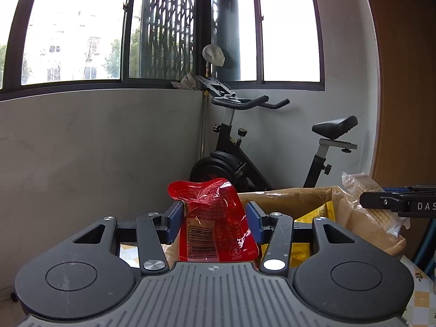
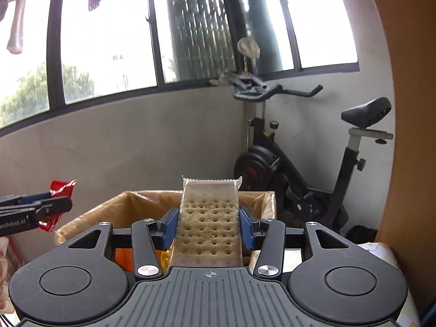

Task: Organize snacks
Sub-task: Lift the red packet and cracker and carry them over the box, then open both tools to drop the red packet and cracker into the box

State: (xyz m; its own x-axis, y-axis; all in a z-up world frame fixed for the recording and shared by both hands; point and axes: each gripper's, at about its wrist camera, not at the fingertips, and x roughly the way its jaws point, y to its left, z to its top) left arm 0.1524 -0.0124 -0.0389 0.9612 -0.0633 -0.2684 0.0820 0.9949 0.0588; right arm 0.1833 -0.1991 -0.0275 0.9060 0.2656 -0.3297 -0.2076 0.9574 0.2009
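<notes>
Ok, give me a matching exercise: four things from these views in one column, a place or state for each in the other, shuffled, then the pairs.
1. red snack packet
2. cracker pack
3. cardboard box
4. exercise bike

A. stands in the corner under the windows
B. gripped in the right hand-held gripper
C. open, below and in front of both grippers
D. gripped in the left hand-held gripper

Pairs: 1-D, 2-B, 3-C, 4-A
</notes>
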